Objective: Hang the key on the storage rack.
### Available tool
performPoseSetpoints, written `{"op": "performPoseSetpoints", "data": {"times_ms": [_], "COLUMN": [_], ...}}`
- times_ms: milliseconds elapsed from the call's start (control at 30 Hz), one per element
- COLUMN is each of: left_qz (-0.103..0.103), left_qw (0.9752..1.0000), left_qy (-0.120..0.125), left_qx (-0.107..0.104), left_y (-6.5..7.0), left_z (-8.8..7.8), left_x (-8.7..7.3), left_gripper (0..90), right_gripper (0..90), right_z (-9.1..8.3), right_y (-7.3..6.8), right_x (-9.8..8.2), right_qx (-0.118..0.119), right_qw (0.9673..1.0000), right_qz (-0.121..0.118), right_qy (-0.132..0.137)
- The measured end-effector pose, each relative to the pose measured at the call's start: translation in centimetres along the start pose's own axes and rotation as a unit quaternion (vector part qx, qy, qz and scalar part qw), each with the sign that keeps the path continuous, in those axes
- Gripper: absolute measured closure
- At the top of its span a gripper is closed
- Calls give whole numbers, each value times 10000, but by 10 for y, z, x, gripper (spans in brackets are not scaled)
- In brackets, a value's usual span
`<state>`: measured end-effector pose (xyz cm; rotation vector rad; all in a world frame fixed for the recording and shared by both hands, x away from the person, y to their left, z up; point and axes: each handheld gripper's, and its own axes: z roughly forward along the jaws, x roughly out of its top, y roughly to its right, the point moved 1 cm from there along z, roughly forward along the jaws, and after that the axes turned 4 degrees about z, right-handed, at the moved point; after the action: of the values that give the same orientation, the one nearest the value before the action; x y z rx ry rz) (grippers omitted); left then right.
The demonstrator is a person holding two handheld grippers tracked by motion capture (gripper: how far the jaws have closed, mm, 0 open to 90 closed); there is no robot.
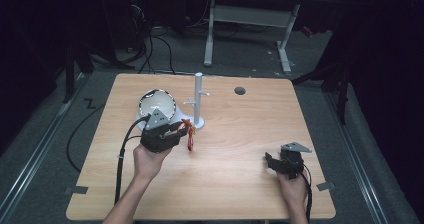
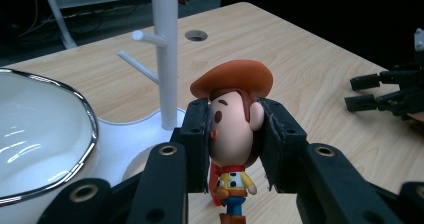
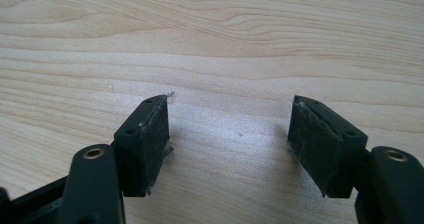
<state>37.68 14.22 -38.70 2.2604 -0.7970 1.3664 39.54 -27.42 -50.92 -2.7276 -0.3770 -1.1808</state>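
Beside the white bowl [image 2: 40, 134], a cowboy figurine [image 2: 234, 134] was clamped by the left gripper [image 2: 235, 144]; the right gripper [image 3: 230, 144] was held agape over the table [image 3: 210, 44].

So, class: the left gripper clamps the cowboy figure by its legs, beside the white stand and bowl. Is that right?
Not quite. The left gripper clamps the cowboy figure by its head, as the left gripper view shows; its legs hang free below. It is beside the white stand and bowl.

On the bench [image 1: 225, 184], the bowl [image 1: 156, 105] sits left of the peg stand [image 1: 198, 100]; the figurine [image 1: 190, 135] hangs just before them, right tongs [image 1: 270, 161] well apart rightward.
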Motion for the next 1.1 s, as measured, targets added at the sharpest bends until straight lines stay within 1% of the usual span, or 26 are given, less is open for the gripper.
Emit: {"op": "performPoseSetpoints", "data": {"times_ms": [67, 267, 333, 400, 433, 500, 600, 767, 867, 1033, 1100], "left_qz": [-70, -138, -156, -124, -124, -157, -205, -265, -265, -266, -302], "left_qw": [9999, 9997, 9994, 9990, 9990, 9986, 9983, 9981, 9980, 9981, 9980], "left_qy": [67, 124, 148, 157, 157, 210, 242, 257, 248, 256, 296], "left_qx": [65, 165, 260, 388, 388, 459, 495, 495, 514, 492, 464], "left_y": [-5, -12, -17, -20, -20, -25, -29, -34, -35, -38, -39], "left_z": [-2, -5, -5, -5, -5, -4, -2, 2, 4, 7, 8], "left_x": [4, 10, 14, 16, 16, 19, 24, 29, 31, 36, 38], "left_gripper": [672, 672, 671, 672, 672, 672, 672, 672, 672, 672, 672], "right_gripper": [332, 331, 331, 330, 330, 329, 329, 329, 329, 328, 329], "right_z": [0, 0, 0, 0, 0, 0, 0, 0, 0, 0, 0], "right_y": [0, 0, 0, 0, 0, 0, 0, 0, 0, 0, 0], "right_x": [0, 0, 0, 0, 0, 0, 0, 0, 0, 0, 0], "right_qx": [1, 4, 4, 8, 8, 12, 12, 11, 11, 12, 11], "right_qw": [10000, 10000, 10000, 10000, 10000, 10000, 10000, 10000, 10000, 10000, 10000], "right_qz": [-2, 0, 3, 1, 1, 6, 4, 3, 3, 2, 4], "right_qy": [0, 0, -4, -4, -4, -7, -7, -7, -8, -8, -9]}}
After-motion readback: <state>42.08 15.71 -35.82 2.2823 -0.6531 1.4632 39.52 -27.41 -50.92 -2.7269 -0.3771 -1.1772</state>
